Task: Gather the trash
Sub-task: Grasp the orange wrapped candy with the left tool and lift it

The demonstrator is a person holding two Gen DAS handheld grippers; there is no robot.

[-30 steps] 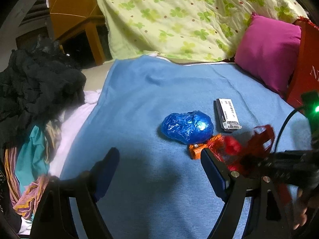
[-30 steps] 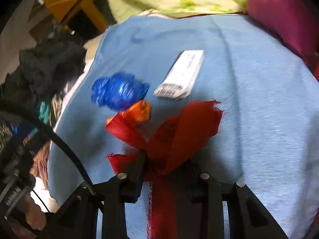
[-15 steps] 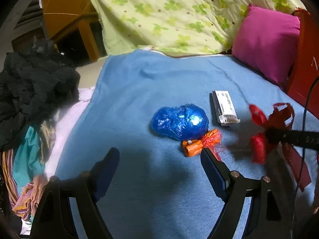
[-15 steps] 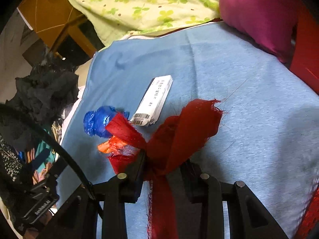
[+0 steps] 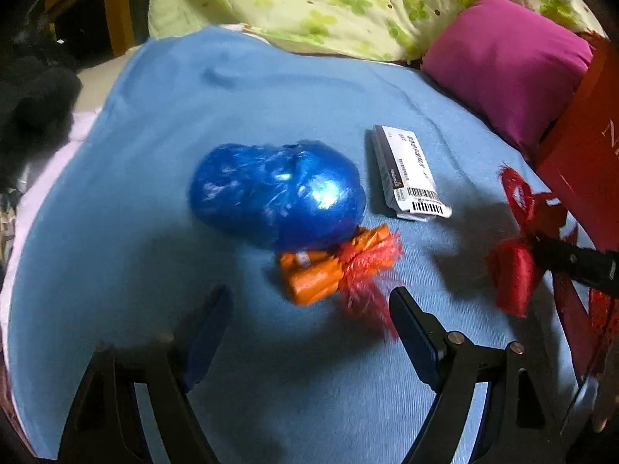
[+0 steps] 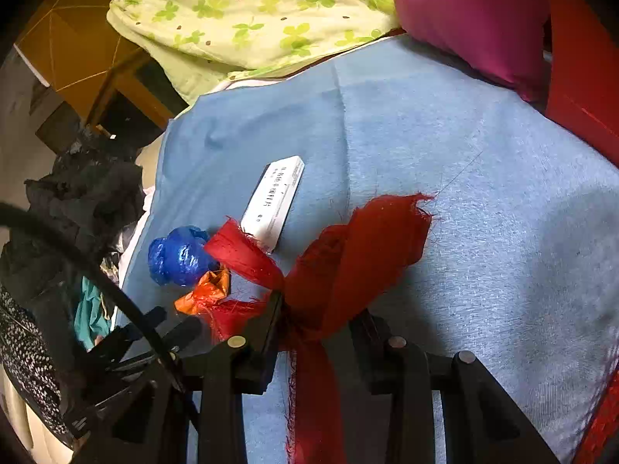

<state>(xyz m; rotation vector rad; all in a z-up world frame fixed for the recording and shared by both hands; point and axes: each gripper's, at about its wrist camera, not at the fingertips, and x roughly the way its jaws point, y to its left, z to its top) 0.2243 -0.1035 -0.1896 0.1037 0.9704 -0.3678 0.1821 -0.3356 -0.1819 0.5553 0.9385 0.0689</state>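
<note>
A crumpled blue foil wrapper point(image 5: 278, 201) lies on the blue bed sheet point(image 5: 193, 108), touching an orange wrapper point(image 5: 325, 266) with a frayed red end. A white labelled packet point(image 5: 410, 174) lies just right of them. My left gripper point(image 5: 309, 328) hangs open over the sheet just short of the orange wrapper, nothing between its fingers. My right gripper point(image 6: 317, 324) is shut on a red ribbon bow point(image 6: 348, 255), whose tail hangs down between the fingers. The bow point(image 5: 514, 270) also shows at the right of the left wrist view. The blue wrapper point(image 6: 178, 255), orange wrapper point(image 6: 205, 290) and packet point(image 6: 276, 197) lie beyond it.
A magenta pillow point(image 5: 503, 65) and a green floral quilt point(image 5: 329, 0) lie at the head of the bed. A red box point(image 5: 592, 147) stands at the right edge. A heap of dark clothes point(image 6: 77, 201) sits off the sheet's left side, beside a wooden table point(image 6: 77, 50).
My left gripper has dropped closer to the blue and orange wrappers, which now look larger. My right gripper has carried the red bow off to the right, away from the orange wrapper.
</note>
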